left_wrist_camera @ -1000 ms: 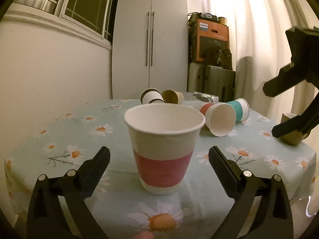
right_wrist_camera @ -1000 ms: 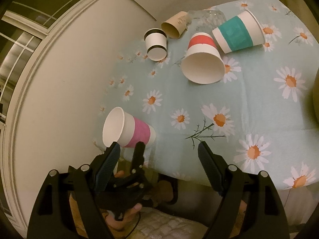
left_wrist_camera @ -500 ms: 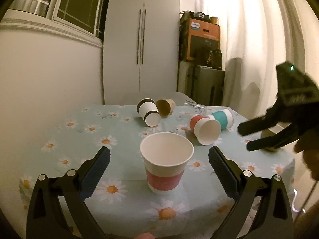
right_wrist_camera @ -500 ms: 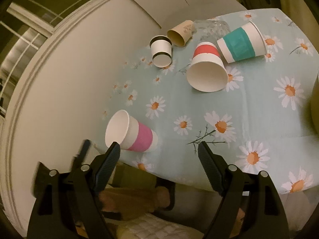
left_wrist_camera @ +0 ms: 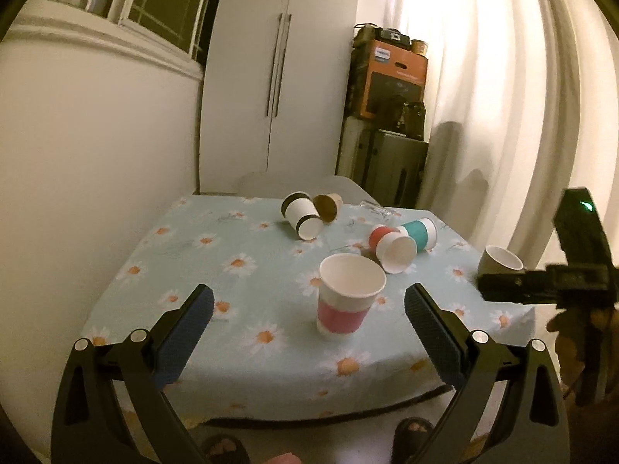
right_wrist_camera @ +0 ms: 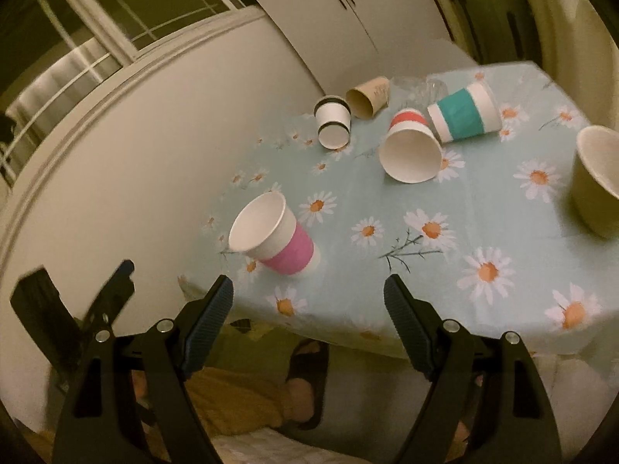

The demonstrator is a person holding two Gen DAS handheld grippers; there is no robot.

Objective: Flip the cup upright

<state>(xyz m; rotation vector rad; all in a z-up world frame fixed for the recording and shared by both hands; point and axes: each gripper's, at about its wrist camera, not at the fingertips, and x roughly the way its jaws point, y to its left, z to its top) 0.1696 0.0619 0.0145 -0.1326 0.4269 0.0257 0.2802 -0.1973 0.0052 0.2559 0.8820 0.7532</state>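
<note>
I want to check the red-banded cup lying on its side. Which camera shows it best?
The right wrist view: the red-banded cup is larger there, open mouth toward the camera, its red band showing behind, beside the teal-banded cup. The left wrist view shows it smaller, beyond the upright pink-banded cup.

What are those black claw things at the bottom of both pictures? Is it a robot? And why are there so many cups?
No robot. A person holds a grabber tool in each hand, and each tool carries a camera looking out along its two fingers. One picture is from the left gripper, the other from the right gripper. Both are open and hold nothing.

In front is a table with a daisy tablecloth. The pink-banded cup stands upright near the front edge. Lying on their sides farther back are a red-banded cup, a teal-banded cup, a black-striped cup and a brown cup. A bowl-like cup sits at the right edge.
</note>
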